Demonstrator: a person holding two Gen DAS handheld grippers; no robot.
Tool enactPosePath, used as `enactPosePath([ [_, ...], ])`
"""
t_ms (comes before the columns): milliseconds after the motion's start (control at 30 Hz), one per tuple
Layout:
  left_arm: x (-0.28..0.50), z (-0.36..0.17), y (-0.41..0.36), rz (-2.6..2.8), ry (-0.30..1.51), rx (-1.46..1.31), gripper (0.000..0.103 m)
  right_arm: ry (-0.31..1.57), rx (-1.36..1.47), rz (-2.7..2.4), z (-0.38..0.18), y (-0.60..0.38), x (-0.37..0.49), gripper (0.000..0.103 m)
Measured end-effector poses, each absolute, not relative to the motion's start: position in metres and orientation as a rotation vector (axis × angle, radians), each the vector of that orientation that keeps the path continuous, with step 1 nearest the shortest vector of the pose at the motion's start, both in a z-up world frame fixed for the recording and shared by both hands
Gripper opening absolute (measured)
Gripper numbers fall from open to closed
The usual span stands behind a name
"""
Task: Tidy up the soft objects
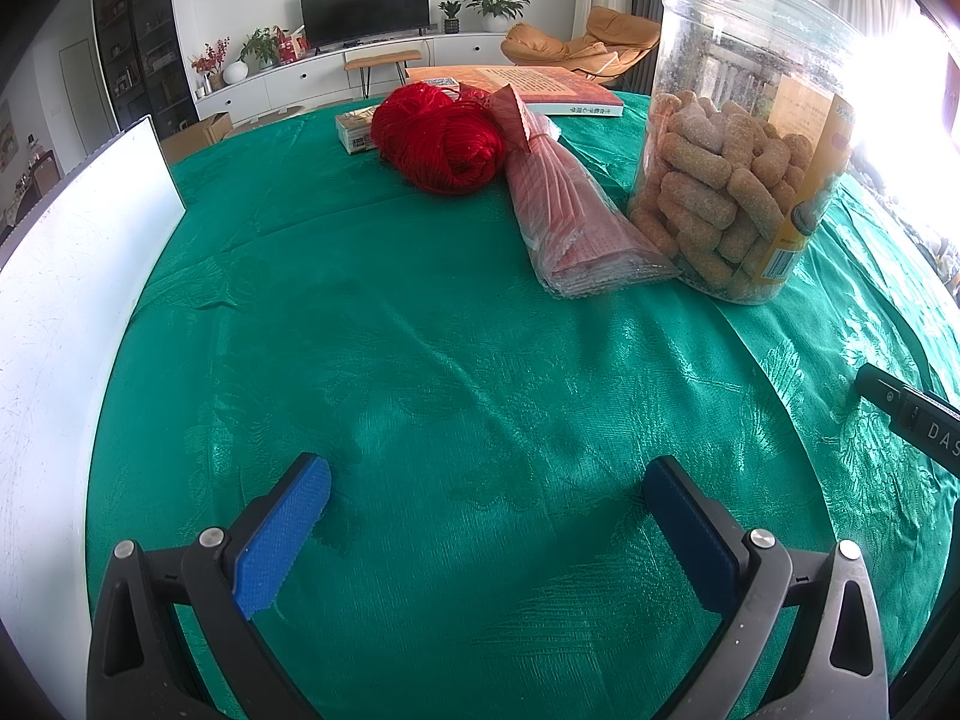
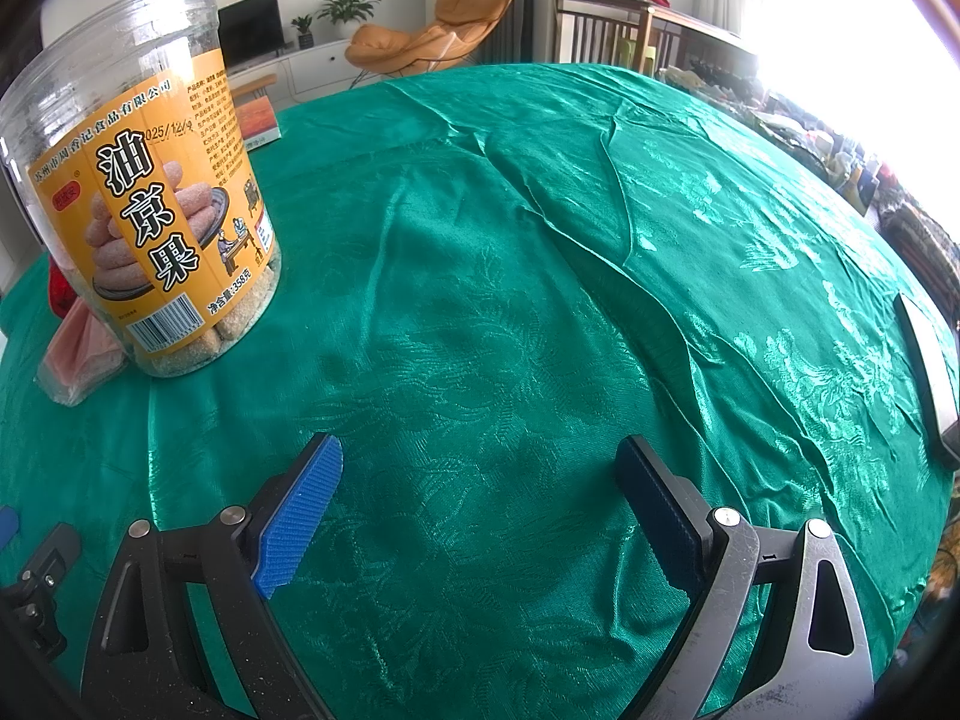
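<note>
A red yarn ball (image 1: 441,138) lies at the far middle of the green tablecloth (image 1: 420,372). Beside it, to its right, a pink cloth in a clear plastic bag (image 1: 570,222) lies lengthwise, touching the snack jar (image 1: 744,138). My left gripper (image 1: 486,498) hovers open over bare cloth, well short of both. In the right wrist view my right gripper (image 2: 477,480) is open and empty above the tablecloth (image 2: 540,276). The jar (image 2: 150,180) stands at upper left there, with the bagged cloth (image 2: 78,354) and a bit of the yarn (image 2: 60,294) peeking out behind it.
A white board (image 1: 66,300) stands along the table's left edge. A large book (image 1: 528,90) and a small box (image 1: 354,129) lie behind the yarn. A dark flat device (image 2: 930,372) rests at the right edge. Part of the other gripper (image 1: 912,414) shows at right.
</note>
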State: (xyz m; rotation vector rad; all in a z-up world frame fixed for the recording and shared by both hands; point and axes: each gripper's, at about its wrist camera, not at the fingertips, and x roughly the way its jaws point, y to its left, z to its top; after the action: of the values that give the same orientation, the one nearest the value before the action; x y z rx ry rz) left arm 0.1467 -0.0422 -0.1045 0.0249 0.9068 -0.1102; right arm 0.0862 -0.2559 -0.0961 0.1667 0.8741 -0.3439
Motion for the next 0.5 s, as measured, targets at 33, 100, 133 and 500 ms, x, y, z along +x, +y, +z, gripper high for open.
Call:
enactPosePath([
  [33, 0.1468, -0.1045, -0.0421, -0.11, 0.907, 0.025, 0.103, 0.874, 0.167, -0.344, -0.096, -0.2547, 0.0861, 0.094],
  [100, 0.1468, -0.1045, -0.0421, -0.11, 0.907, 0.025, 0.103, 0.874, 0.167, -0.344, -0.096, -0.255, 0.0861, 0.094],
  [133, 0.1468, -0.1046, -0.042, -0.11, 0.907, 0.025, 0.103, 0.874, 0.167, -0.344, -0.0962, -0.2564, 0.0863, 0.094],
  [500, 0.1466, -0.1044, -0.042, -0.111, 0.907, 0.024, 0.103, 0.874, 0.167, -0.344, -0.096, -0.255, 0.0861, 0.094],
])
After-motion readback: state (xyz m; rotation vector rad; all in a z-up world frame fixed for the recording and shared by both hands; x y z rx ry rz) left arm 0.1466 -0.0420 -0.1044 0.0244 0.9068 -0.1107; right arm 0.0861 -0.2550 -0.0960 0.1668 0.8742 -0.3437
